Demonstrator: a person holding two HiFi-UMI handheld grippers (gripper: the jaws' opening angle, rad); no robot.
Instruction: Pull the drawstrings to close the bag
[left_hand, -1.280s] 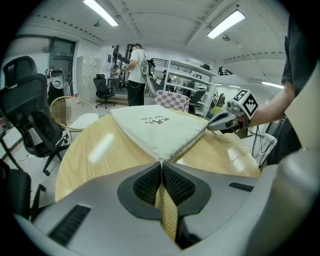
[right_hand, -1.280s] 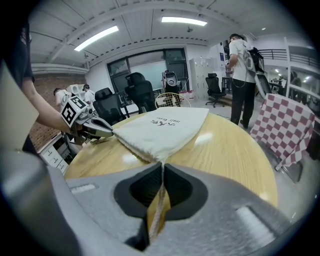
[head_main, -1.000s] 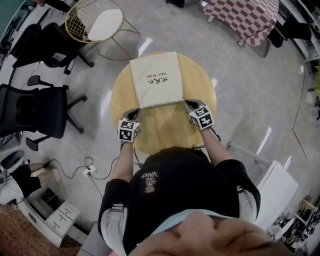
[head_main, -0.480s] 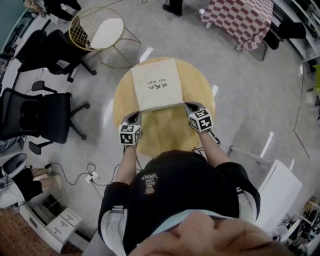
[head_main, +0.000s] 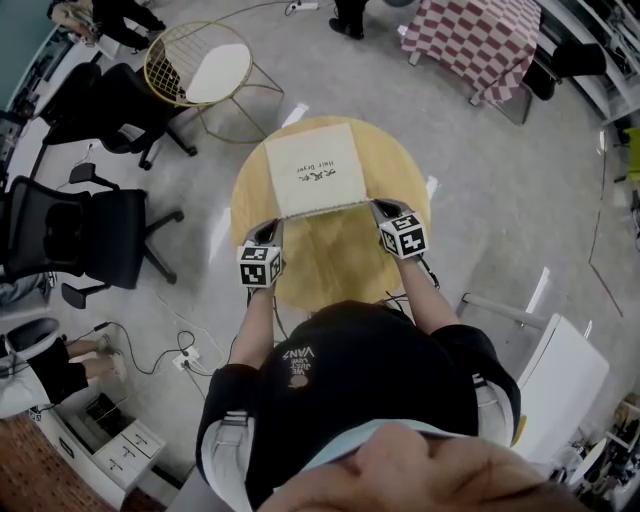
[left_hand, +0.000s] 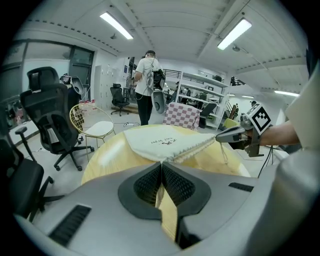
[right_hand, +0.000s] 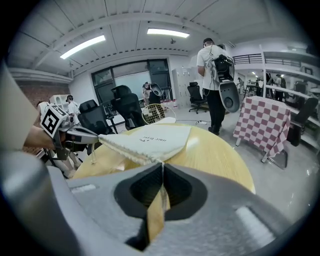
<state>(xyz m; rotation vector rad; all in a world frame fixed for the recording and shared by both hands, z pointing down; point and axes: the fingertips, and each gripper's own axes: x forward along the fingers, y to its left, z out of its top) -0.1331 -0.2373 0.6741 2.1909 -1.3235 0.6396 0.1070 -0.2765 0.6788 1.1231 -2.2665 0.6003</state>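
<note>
A cream drawstring bag (head_main: 314, 170) with dark print lies flat on the round wooden table (head_main: 330, 265), its gathered mouth edge towards me. My left gripper (head_main: 274, 226) is shut on the drawstring at the mouth's left corner. My right gripper (head_main: 376, 207) is shut on the drawstring at the right corner. In the left gripper view the jaws (left_hand: 161, 163) meet at the bag (left_hand: 162, 141) corner, and the right gripper (left_hand: 221, 136) holds the far corner with a string loop (left_hand: 224, 152) hanging. The right gripper view mirrors this: shut jaws (right_hand: 162, 163), bag (right_hand: 150, 139), left gripper (right_hand: 95, 135).
A gold wire chair (head_main: 195, 62) stands beyond the table at the left. Black office chairs (head_main: 75, 230) are further left. A checkered table (head_main: 485, 38) is at the back right, a white cabinet (head_main: 560, 375) at my right. A person (left_hand: 146, 87) stands behind the table.
Both grippers keep their hold at the bag's mouth corners. The bag and hands stay nearly where they were; only the head view has shifted slightly.
</note>
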